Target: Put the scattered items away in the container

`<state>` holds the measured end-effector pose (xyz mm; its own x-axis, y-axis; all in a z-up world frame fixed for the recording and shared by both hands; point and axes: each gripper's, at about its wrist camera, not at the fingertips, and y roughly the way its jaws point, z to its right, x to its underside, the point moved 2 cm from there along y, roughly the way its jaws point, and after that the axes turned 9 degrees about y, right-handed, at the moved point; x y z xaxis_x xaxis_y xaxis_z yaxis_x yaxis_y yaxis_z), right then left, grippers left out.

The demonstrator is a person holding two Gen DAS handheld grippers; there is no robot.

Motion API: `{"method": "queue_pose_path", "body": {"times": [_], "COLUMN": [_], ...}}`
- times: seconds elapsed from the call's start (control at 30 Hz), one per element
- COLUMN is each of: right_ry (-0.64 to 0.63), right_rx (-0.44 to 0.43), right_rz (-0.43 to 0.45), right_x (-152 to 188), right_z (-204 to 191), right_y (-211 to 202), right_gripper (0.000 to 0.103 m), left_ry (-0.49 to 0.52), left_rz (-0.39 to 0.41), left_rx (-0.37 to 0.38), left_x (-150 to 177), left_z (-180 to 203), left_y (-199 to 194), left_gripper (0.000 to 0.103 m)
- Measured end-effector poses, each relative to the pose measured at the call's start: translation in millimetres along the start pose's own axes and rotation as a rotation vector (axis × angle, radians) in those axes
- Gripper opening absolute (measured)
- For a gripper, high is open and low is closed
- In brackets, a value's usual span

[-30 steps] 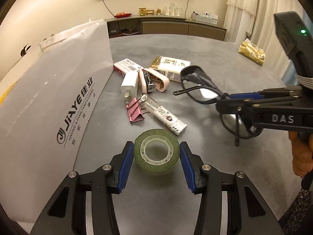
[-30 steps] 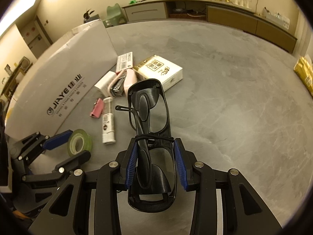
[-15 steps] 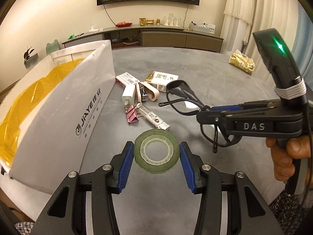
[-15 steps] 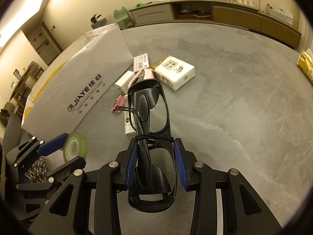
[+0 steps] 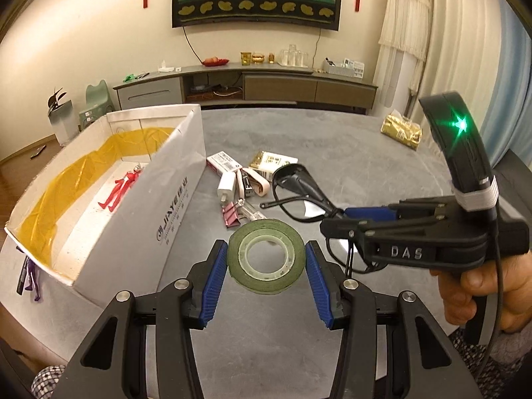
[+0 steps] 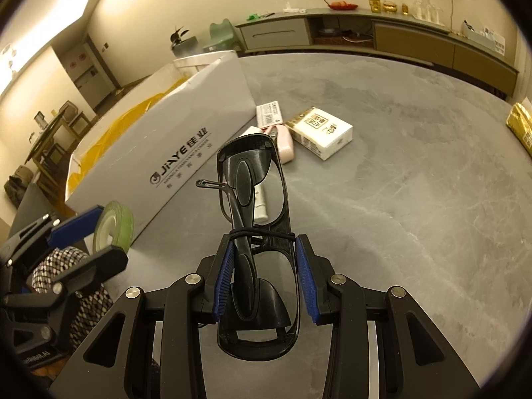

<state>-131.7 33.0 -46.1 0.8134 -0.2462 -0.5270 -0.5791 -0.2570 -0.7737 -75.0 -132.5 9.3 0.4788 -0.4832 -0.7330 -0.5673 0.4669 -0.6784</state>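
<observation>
Green tape roll (image 5: 266,254), black glasses (image 6: 257,232) aloft

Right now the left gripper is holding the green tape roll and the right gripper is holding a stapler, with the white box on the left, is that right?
Not quite: the right gripper is shut on black safety glasses, not a stapler, as the right wrist view shows. The rest stands: the left gripper holds the green tape roll, and the white box sits on the left.

Left gripper (image 5: 266,277): black angular frame, ribbed blue pads (image 5: 212,282), silver screws at the linkage joints. Right gripper (image 6: 262,277): same build; in the left wrist view, white "DAS" lettering on its side, green light and white tape band above the lettering, thin black cable behind.
</observation>
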Motion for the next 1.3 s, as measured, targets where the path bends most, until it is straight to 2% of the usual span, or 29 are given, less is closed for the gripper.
{"method": "queue_pose_path", "body": {"times": [0.43,1.3], "right_ry": [-0.026,-0.112], "right_rx": [-0.02,-0.05], "right_rz": [0.027,0.046], "right_x": [8.0,9.2], "right_z": [-27.0,-95.5], "right_y": [-19.0,-44.8], "right_gripper": [0.039,0.039], "left_ry": [-0.059,-0.167], "left_rz": [0.06,0.097], "left_rx": [-0.012,-0.025], "left_x": [-5.7,-0.4], "left_z": [-19.4,-81.8], "left_y": [-32.9,-59.5], "left_gripper": [0.049,0.049]}}
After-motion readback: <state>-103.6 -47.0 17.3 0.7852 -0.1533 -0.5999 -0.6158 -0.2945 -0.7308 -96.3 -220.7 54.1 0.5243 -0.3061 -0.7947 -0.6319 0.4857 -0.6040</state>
